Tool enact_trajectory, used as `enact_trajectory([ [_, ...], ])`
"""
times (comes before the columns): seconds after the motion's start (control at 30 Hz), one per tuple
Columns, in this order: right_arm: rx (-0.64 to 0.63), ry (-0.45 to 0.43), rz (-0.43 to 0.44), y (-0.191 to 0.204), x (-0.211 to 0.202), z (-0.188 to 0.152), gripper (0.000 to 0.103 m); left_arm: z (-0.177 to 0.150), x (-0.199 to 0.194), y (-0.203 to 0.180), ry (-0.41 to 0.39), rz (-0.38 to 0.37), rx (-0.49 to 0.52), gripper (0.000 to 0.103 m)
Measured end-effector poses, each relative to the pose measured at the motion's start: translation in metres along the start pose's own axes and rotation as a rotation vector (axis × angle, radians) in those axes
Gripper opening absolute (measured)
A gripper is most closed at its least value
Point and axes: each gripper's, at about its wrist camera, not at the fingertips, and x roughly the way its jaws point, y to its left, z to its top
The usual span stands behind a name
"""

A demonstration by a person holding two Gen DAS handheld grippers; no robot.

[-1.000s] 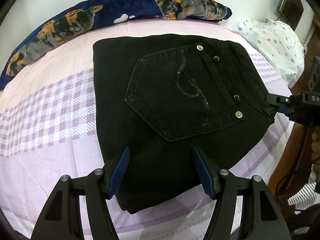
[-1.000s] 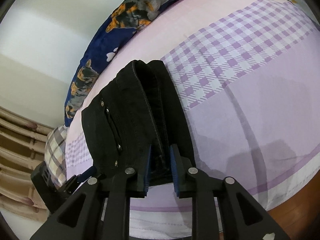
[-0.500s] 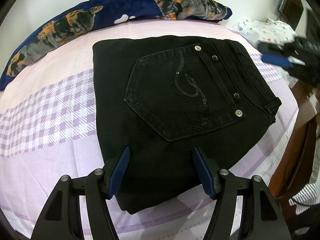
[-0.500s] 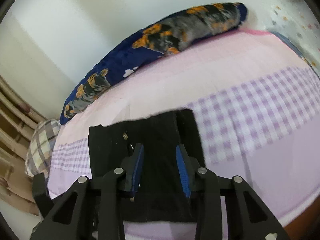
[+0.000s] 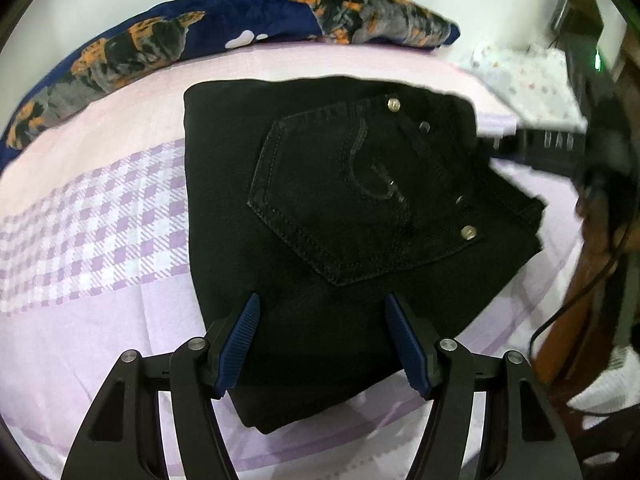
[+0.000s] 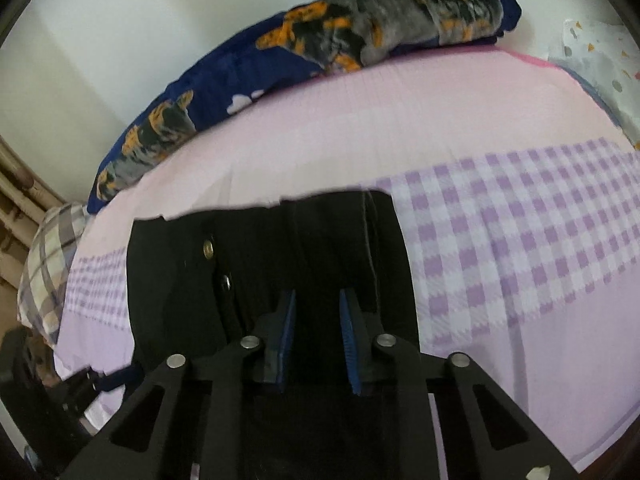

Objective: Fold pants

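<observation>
Black folded pants [image 5: 320,200] lie on the bed, back pocket up, waistband to the right. My left gripper [image 5: 322,340] hovers open over their near folded edge, its blue pads [image 5: 240,340] wide apart astride the cloth. My right gripper [image 6: 318,320] comes in from the right [image 5: 492,146] at the far end of the waistband. Its jaws are closing, and black cloth of the pants [image 6: 180,280] fills the narrow gap between its pads [image 6: 288,320]. The waistband layers under it are partly hidden.
A pink and lilac checked bedsheet [image 5: 100,220] covers the bed. A navy printed pillow [image 5: 240,28] lies along the far wall. A white dotted cloth [image 5: 532,76] sits at the back right, a plaid pillow [image 6: 48,264] at the left. The wooden bed edge [image 5: 580,320] runs down the right.
My right gripper let go of the near waistband corner, lifted and rolled, moved along the waistband to its far end, and came down with narrower jaws. The left gripper kept still.
</observation>
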Motion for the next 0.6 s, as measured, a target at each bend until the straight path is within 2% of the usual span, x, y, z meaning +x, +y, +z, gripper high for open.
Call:
enact_trajectory([
  [0.07,0.012,0.023,0.028,-0.004,-0.002,-0.006,0.02,0.002,-0.009,0.011,-0.026,-0.068,-0.042,0.066],
  [0.27,0.013,0.039,0.062,-0.011,-0.013,-0.019,0.02,0.008,-0.031,0.056,-0.101,-0.143,-0.218,0.066],
  [0.37,0.013,0.038,0.066,-0.014,-0.02,-0.023,0.02,0.01,-0.028,0.081,-0.086,-0.131,-0.311,0.066],
  [0.5,0.007,0.03,0.045,-0.017,-0.026,-0.028,0.02,0.009,-0.014,0.098,-0.032,-0.144,-0.377,0.066],
  [0.57,-0.009,0.023,0.006,-0.016,-0.027,-0.028,0.028,0.007,-0.007,0.1,-0.007,-0.163,-0.39,0.066],
  [0.6,-0.015,0.022,-0.021,-0.016,-0.027,-0.03,0.039,0.006,-0.004,0.098,0.001,-0.168,-0.391,0.066],
])
